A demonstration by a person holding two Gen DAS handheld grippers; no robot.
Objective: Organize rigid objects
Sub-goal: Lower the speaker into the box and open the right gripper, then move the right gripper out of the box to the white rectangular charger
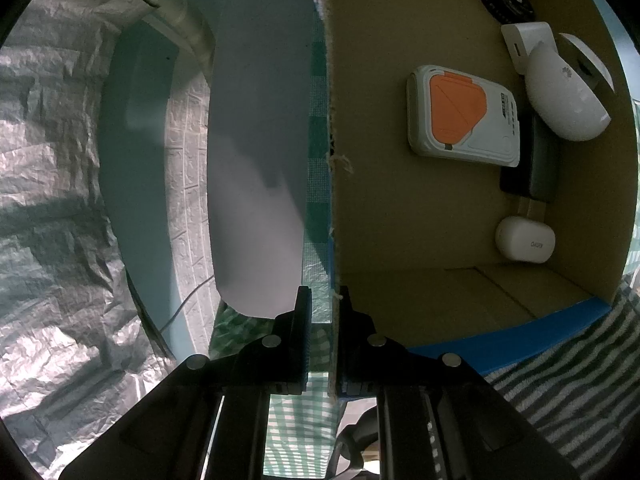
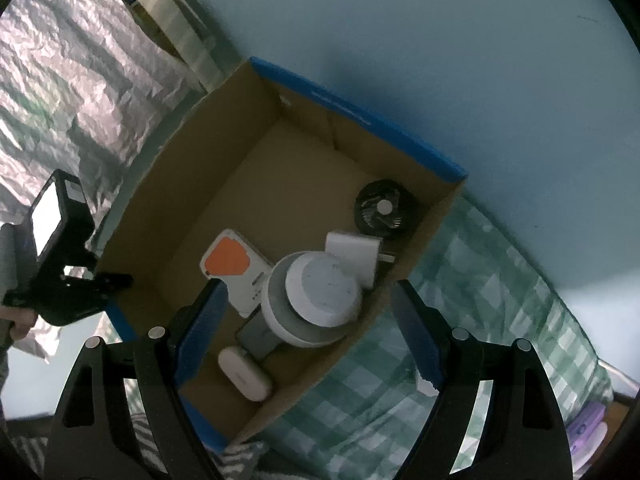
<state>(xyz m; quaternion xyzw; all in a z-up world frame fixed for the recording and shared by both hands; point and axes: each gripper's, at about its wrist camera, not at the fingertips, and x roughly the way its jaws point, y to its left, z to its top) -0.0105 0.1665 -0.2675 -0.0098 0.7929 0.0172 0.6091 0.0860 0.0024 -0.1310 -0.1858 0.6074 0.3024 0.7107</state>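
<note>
My left hand-held gripper (image 1: 323, 300) pinches the thin, stiff cardboard box (image 1: 400, 208) wall low in the frame, my right hand-held gripper (image 2: 306, 312) hangs open and empty above the hard, smooth white round camera (image 2: 316, 300) inside, best grabbed across its sides.

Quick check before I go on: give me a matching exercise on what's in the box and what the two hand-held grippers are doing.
Things:
1. left hand-held gripper
2. right hand-held gripper
3. black fan
4. orange-and-white device

States:
A. lying flat on the box floor
B. open, holding nothing
C. in a corner of the cardboard box
D. shut on the box wall

Pairs: 1-D, 2-B, 3-C, 4-A
</note>
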